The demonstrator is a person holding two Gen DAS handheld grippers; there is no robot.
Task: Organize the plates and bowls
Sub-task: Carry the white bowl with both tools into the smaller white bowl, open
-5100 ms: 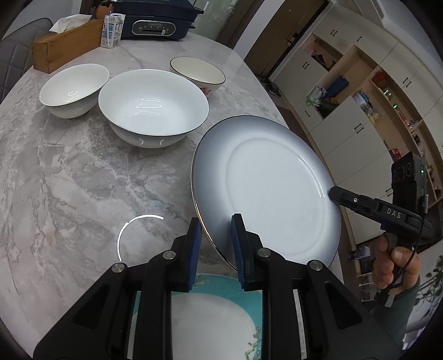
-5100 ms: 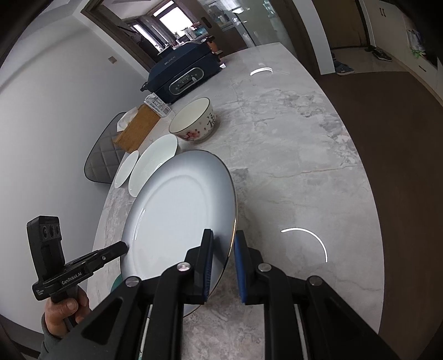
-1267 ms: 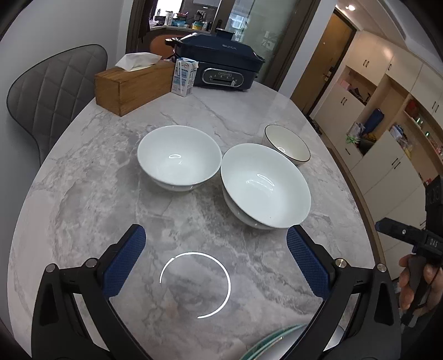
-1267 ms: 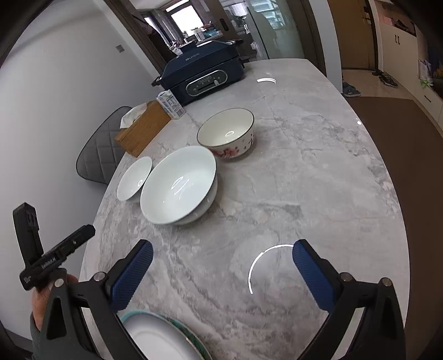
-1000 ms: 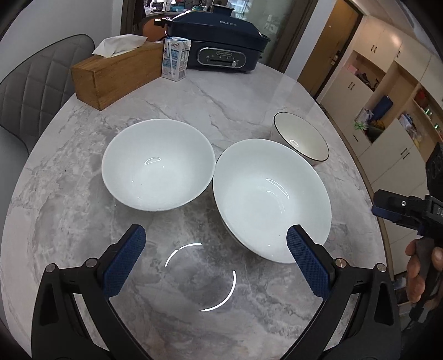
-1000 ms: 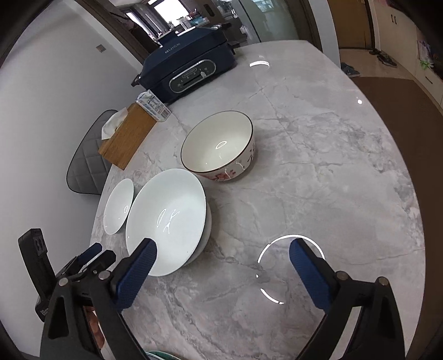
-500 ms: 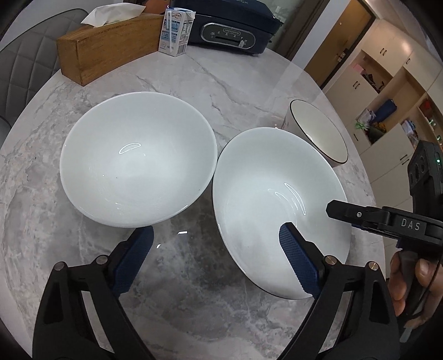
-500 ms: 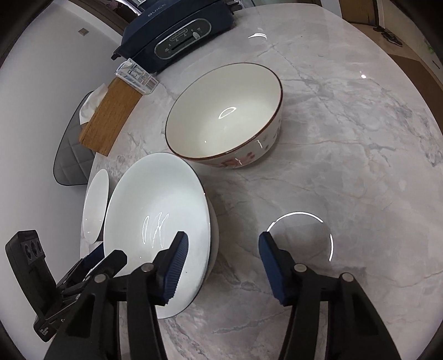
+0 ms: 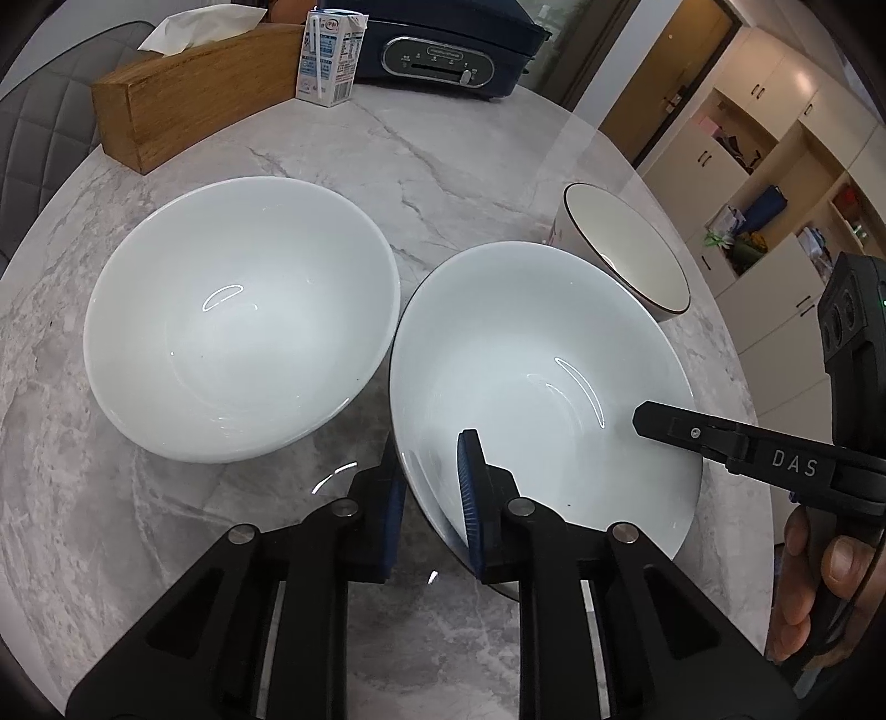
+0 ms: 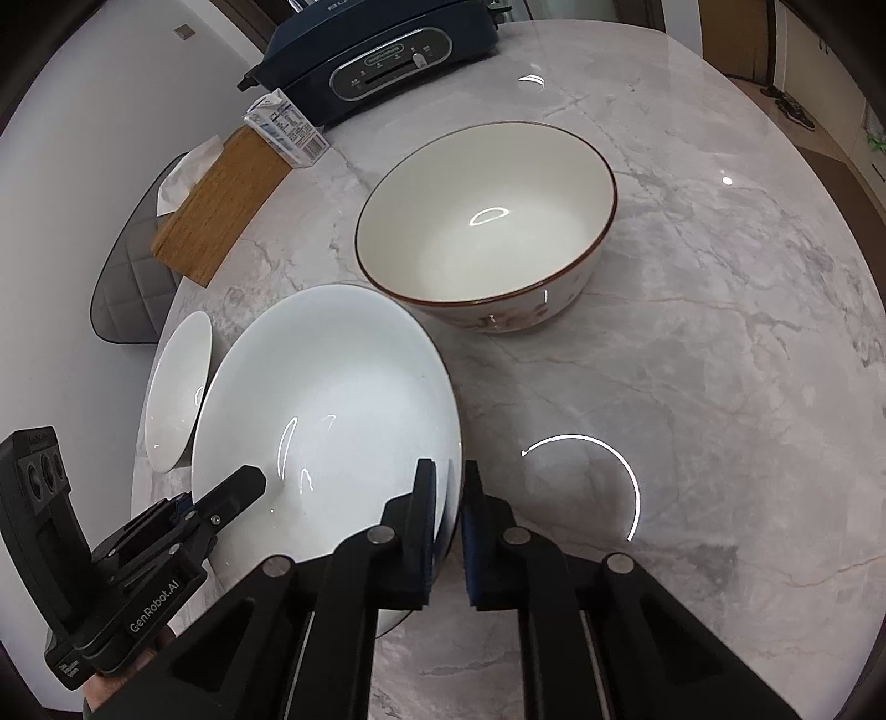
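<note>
Having dropped from open above the table, left gripper (image 9: 429, 487) still closing and right gripper (image 10: 446, 515) clamped, now pinching opposite rims of wide white bowl (image 9: 542, 376) between them.

Marble table (image 9: 454, 138) under everything. My left gripper (image 9: 429, 487) straddles the near-left rim of the wide bowl (image 9: 531, 354) — one finger inside, one outside. My right gripper (image 10: 447, 520) straddles the same bowl at its opposite rim. Second bowl (image 9: 238, 315) just left of it, rims nearly touching. Rimmed bowl (image 10: 487, 243) behind and to the right, close to the wide one. At the table's far edge: tissue box (image 9: 194, 83) leftmost, milk carton (image 9: 329, 55) beside it, cooker (image 9: 443, 47) next, to the right. Chair (image 9: 39, 127) off the left edge, behind the tissue box.
</note>
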